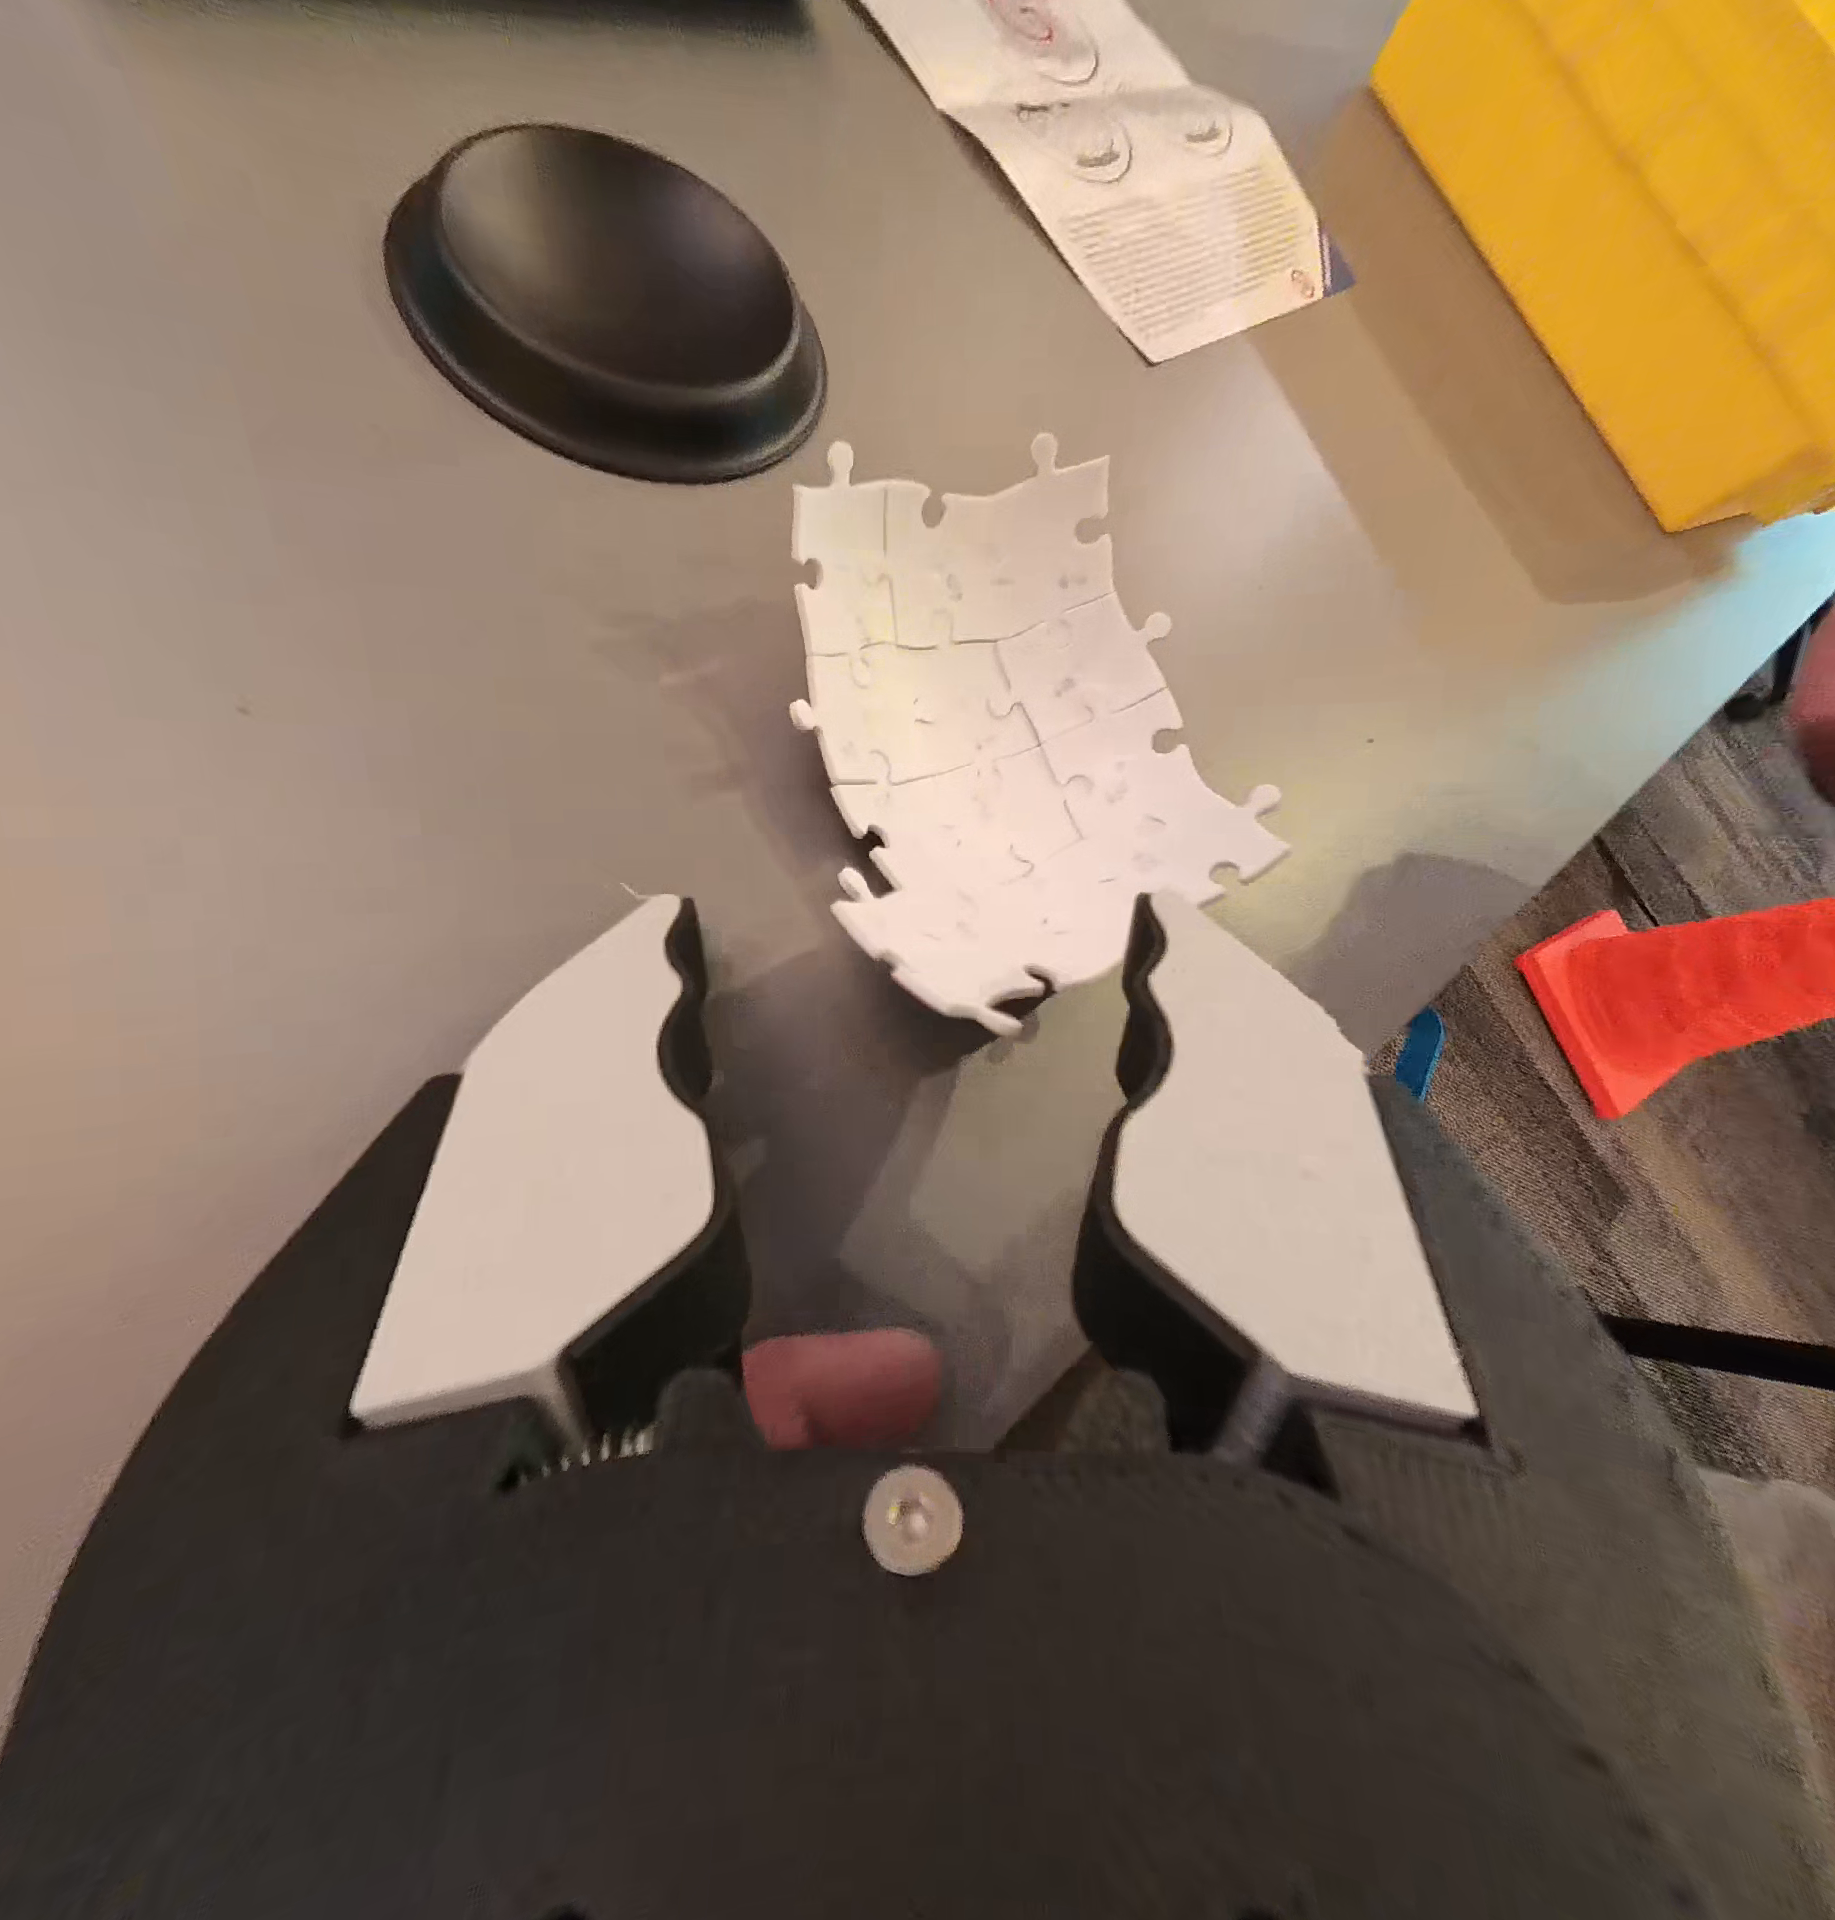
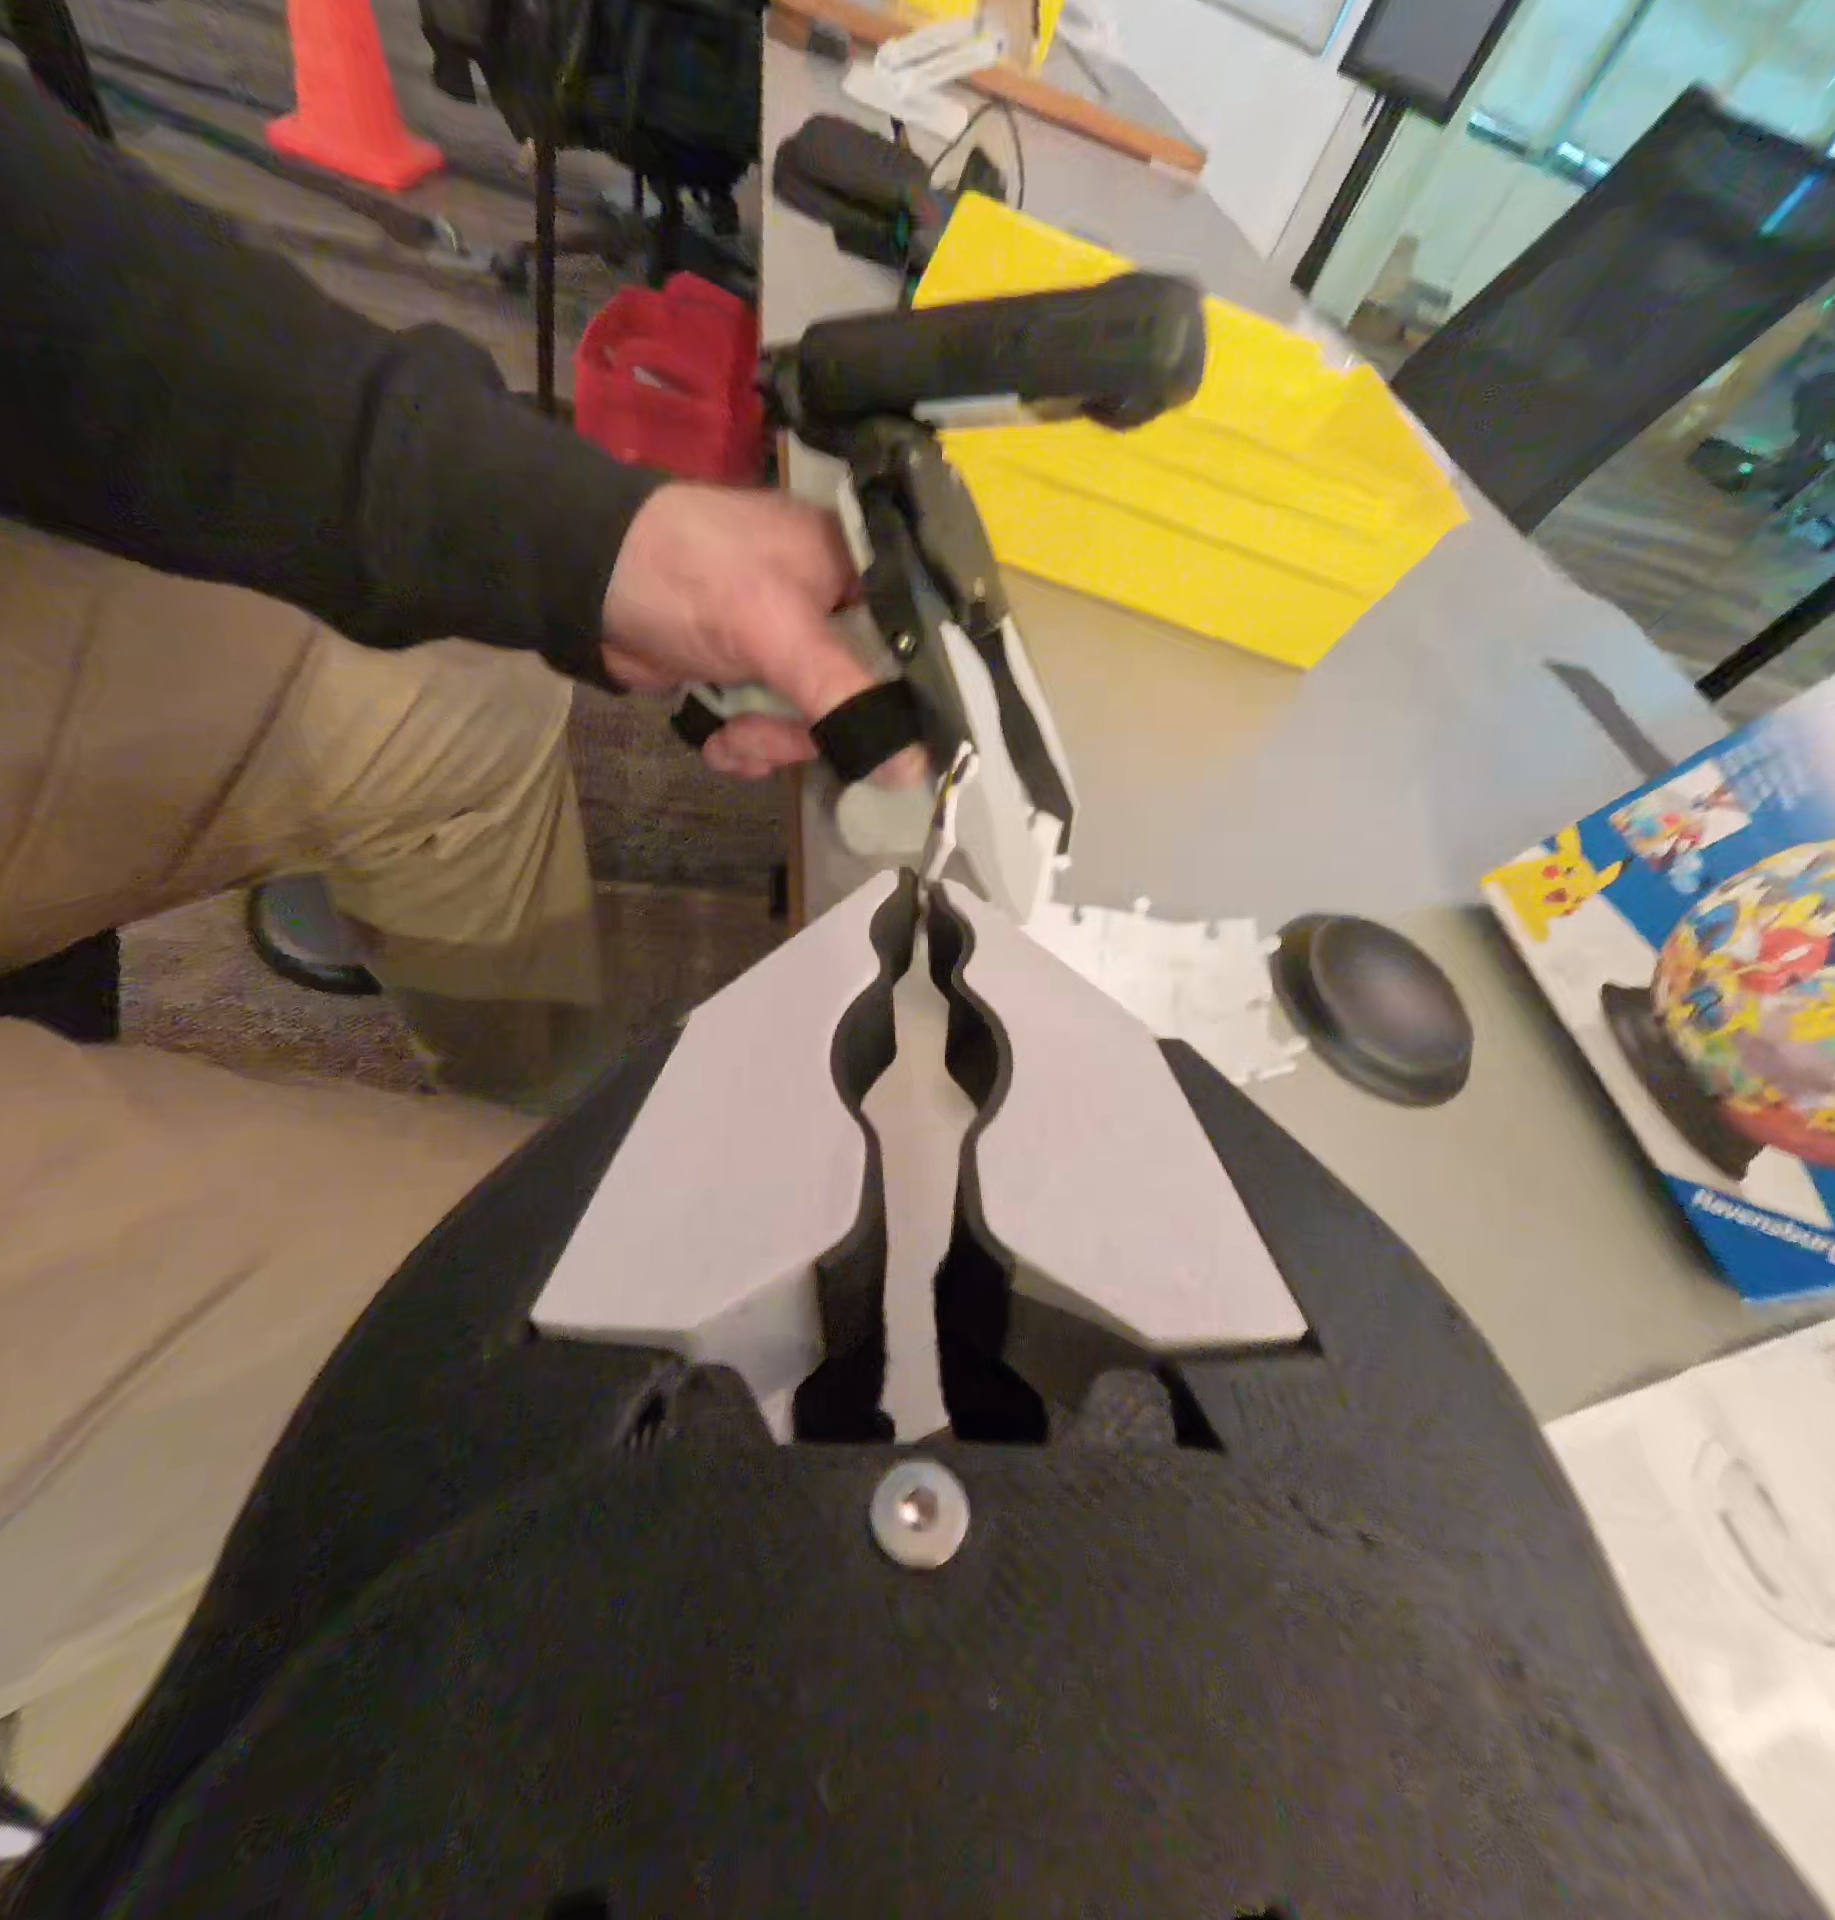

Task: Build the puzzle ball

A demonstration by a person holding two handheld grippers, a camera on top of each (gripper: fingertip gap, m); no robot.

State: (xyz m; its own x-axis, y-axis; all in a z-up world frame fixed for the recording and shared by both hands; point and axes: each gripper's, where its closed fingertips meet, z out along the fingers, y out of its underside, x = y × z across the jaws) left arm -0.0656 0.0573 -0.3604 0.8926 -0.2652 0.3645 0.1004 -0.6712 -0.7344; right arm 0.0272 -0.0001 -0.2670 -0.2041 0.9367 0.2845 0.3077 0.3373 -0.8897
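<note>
A curved white section of joined puzzle pieces (image 1: pixel 996 727) lies on the grey table (image 1: pixel 217 675), inner side up. My left gripper (image 1: pixel 913 935) is open and empty, and the section's near end sits just in front of its fingertips, close to the right one. The section also shows in the right wrist view (image 2: pixel 1162 971), with the left gripper (image 2: pixel 1027 831) over its left end. My right gripper (image 2: pixel 918 894) is shut on a thin white puzzle piece (image 2: pixel 918 1195), seen edge-on, and is held left of the section near the table edge.
A round black stand (image 1: pixel 601 301) (image 2: pixel 1370 1008) sits past the section. A folded instruction sheet (image 1: pixel 1131 156) and a yellow bin (image 1: pixel 1671 208) (image 2: pixel 1204 499) lie farther back. The puzzle box (image 2: pixel 1723 1039) and a white sheet (image 2: pixel 1723 1558) are to the right. A person's hand (image 2: pixel 726 603) holds the left gripper.
</note>
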